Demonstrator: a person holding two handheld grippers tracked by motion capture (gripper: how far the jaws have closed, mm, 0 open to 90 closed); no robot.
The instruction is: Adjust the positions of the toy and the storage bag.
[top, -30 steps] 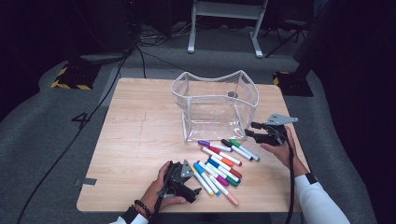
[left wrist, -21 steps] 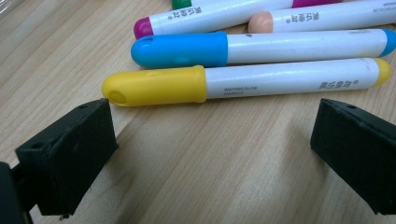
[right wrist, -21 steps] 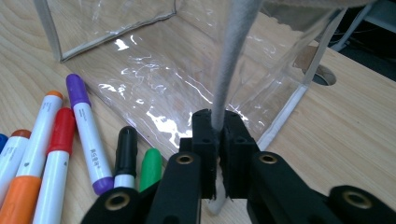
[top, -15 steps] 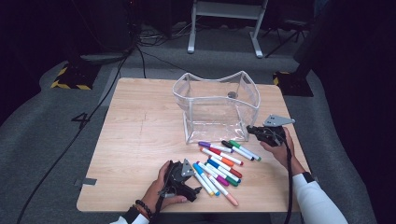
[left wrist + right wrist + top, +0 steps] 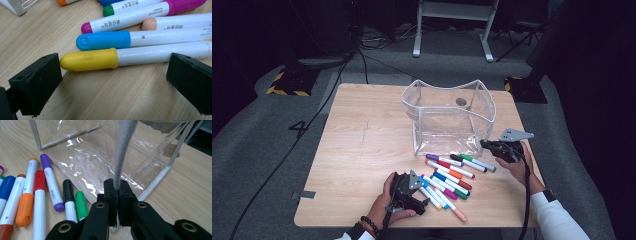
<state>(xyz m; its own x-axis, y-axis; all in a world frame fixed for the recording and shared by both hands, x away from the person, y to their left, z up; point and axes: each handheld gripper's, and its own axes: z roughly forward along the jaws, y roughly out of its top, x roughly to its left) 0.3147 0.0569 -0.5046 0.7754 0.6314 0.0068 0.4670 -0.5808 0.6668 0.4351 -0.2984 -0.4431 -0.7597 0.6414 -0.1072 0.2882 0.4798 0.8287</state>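
Note:
A clear plastic bag (image 5: pixel 447 117) with a grey rim stands open on the wooden table (image 5: pixel 362 150). My right gripper (image 5: pixel 486 144) is at its near right corner. In the right gripper view the right gripper (image 5: pixel 117 185) is shut on the bag's grey edge strip (image 5: pixel 123 147). Several coloured markers (image 5: pixel 452 177) lie in front of the bag. My left gripper (image 5: pixel 426 192) rests at their near left end. In the left gripper view the left gripper (image 5: pixel 113 72) stands open, with a yellow-capped marker (image 5: pixel 100 59) lying lengthwise between the jaws, unpressed.
A blue-capped marker (image 5: pixel 105 40) and a magenta one (image 5: pixel 130 17) lie just beyond the yellow one. Purple, black and green markers (image 5: pixel 65 192) lie close to the bag's front wall. Bare wood spreads left of the bag. Cables and a stand are on the floor beyond.
My right gripper has slid a little down and left onto the bag's near right corner. The left hand and the markers have stayed put.

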